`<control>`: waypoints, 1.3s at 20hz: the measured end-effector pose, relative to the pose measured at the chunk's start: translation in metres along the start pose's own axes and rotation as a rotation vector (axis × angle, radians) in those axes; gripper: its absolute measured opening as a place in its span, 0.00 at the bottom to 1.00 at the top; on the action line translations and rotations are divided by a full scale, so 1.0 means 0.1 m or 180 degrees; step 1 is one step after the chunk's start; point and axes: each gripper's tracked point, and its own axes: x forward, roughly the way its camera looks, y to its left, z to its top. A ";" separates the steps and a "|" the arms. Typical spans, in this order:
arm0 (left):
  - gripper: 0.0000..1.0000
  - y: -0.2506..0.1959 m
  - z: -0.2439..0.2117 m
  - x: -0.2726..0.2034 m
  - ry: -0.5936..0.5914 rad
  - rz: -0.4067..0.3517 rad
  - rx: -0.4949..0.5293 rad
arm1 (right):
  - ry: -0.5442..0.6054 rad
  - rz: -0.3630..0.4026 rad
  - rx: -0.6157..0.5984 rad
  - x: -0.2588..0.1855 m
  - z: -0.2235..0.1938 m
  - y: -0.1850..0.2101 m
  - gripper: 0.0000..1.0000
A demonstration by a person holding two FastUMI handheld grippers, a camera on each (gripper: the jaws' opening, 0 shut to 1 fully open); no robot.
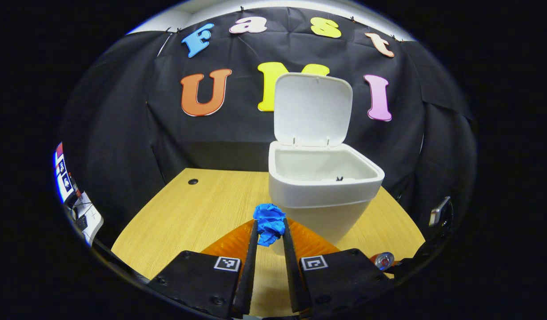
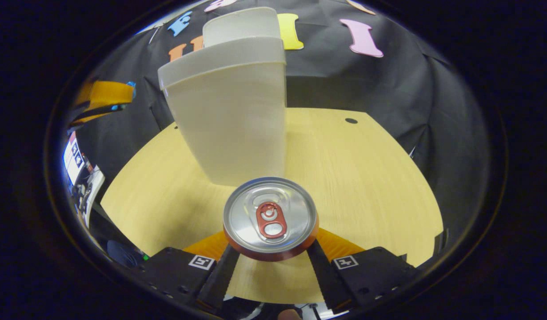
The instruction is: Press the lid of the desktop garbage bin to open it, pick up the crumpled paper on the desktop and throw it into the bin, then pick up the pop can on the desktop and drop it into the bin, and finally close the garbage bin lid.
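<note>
The white desktop bin [image 1: 322, 195] stands on the wooden desk with its lid [image 1: 312, 109] swung up and its inside bare. My left gripper [image 1: 269, 223] is shut on the blue crumpled paper [image 1: 269, 215], held just in front of the bin's near wall, below the rim. In the right gripper view the pop can [image 2: 271, 218] points its silver top and red tab at the camera, and my right gripper [image 2: 271, 254] is shut on its sides, close to the bin [image 2: 231, 124]. The can [image 1: 384, 260] also shows low on the right in the left gripper view.
The wooden desk [image 2: 366, 178] stretches wide to the right of the bin, with a small cable hole [image 2: 351, 120] near its far edge. A screen and cables [image 1: 64, 178] sit beyond the desk's left edge. Black cloth walls close in the back and sides.
</note>
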 end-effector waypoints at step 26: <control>0.69 -0.59 1.18 0.61 -0.0655 -0.0260 0.0144 | -0.0338 -0.0497 0.0280 -0.69 0.78 -0.80 0.81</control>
